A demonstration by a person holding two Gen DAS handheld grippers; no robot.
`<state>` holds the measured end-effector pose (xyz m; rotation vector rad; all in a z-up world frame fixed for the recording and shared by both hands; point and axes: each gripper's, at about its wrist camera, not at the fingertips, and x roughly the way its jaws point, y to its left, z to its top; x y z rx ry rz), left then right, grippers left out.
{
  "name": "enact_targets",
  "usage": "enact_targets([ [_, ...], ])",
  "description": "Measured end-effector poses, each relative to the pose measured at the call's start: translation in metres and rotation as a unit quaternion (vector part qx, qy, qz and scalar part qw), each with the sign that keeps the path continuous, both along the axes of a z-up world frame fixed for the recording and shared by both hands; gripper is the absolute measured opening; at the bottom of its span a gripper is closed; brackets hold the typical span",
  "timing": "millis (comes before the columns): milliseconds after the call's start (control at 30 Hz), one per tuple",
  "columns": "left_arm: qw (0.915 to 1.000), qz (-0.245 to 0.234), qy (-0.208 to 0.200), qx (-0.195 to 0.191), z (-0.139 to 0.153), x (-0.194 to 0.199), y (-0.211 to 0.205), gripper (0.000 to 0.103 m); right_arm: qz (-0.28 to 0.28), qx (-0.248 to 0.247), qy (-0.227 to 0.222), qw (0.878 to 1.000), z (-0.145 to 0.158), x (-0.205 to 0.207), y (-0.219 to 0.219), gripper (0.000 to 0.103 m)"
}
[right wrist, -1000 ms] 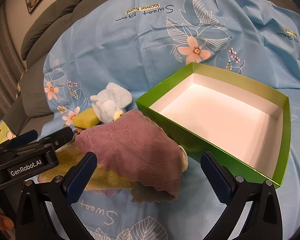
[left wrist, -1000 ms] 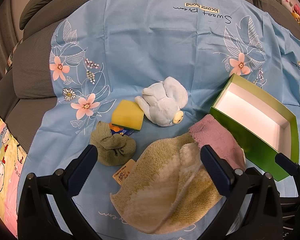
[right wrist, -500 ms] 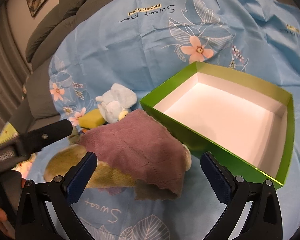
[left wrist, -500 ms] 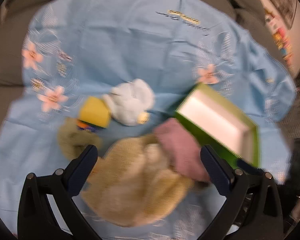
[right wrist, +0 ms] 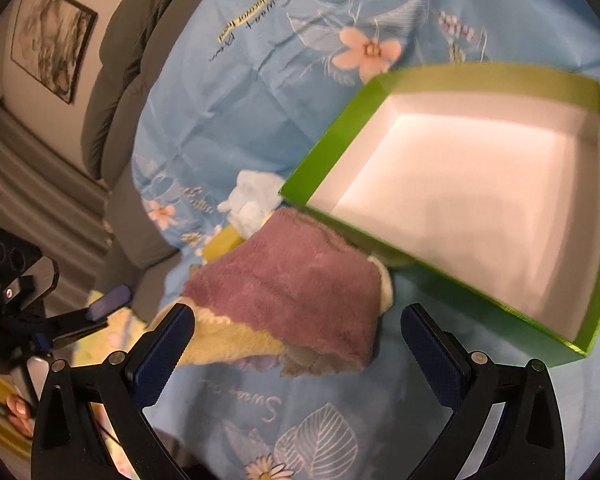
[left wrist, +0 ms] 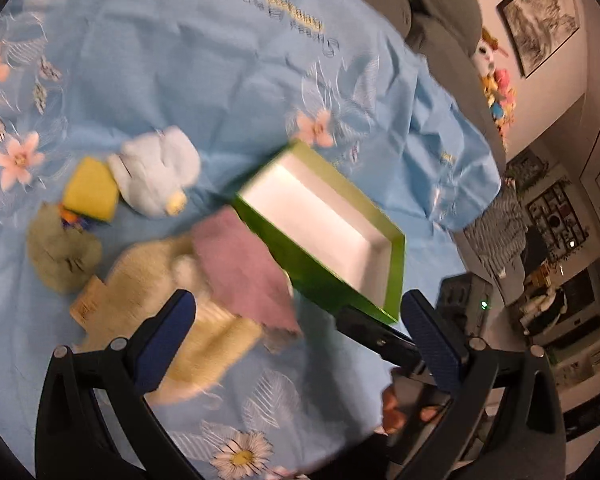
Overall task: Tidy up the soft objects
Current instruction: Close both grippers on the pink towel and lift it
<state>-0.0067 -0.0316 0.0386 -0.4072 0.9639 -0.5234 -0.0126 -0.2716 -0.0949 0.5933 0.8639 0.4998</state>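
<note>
A mauve cloth (left wrist: 242,266) (right wrist: 296,292) lies on a cream-yellow towel (left wrist: 148,300) (right wrist: 232,340), against the near corner of an open green box (left wrist: 340,276) (right wrist: 324,152) with a white inside. Left of them sit a pale blue plush toy (left wrist: 156,172) (right wrist: 252,200), a yellow sponge (left wrist: 90,190) (right wrist: 222,242) and an olive cloth ball (left wrist: 62,254). My left gripper (left wrist: 300,340) is open above the towel's near edge, holding nothing. My right gripper (right wrist: 298,352) is open just above the mauve cloth.
Everything rests on a light blue flowered sheet (left wrist: 180,60) (right wrist: 260,72) spread over a grey sofa (right wrist: 116,80). Framed pictures (left wrist: 540,12) hang on the wall, small toys (left wrist: 496,92) sit on the sofa back, and room furniture (left wrist: 552,272) stands at right.
The left gripper has swung right and tilted, so the box and room now fill its view. The right gripper has moved closer to the mauve cloth and box. Both stay open.
</note>
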Motion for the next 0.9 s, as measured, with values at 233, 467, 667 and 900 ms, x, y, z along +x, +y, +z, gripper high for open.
enact_targets([
  [233, 0.9974, -0.011, 0.069, -0.019, -0.029, 0.004, -0.028, 0.101, -0.006, 0.004, 0.011, 1.0, -0.011, 0.003, -0.008, 0.103],
  [467, 0.9952, 0.029, 0.093, -0.008, -0.047, 0.023, -0.022, 0.099, 0.014, 0.038, 0.023, 0.999, -0.026, 0.011, -0.007, 0.094],
  [667, 0.9936, 0.04, 0.106, -0.002, -0.06, 0.036, -0.021, 0.094, 0.014, 0.086, 0.07, 0.994, -0.053, 0.024, -0.009, 0.082],
  [900, 0.9929, 0.053, 0.104, 0.023, -0.07, 0.041, -0.023, 0.06, 0.017, 0.098, 0.099, 0.99, -0.069, 0.031, -0.006, 0.073],
])
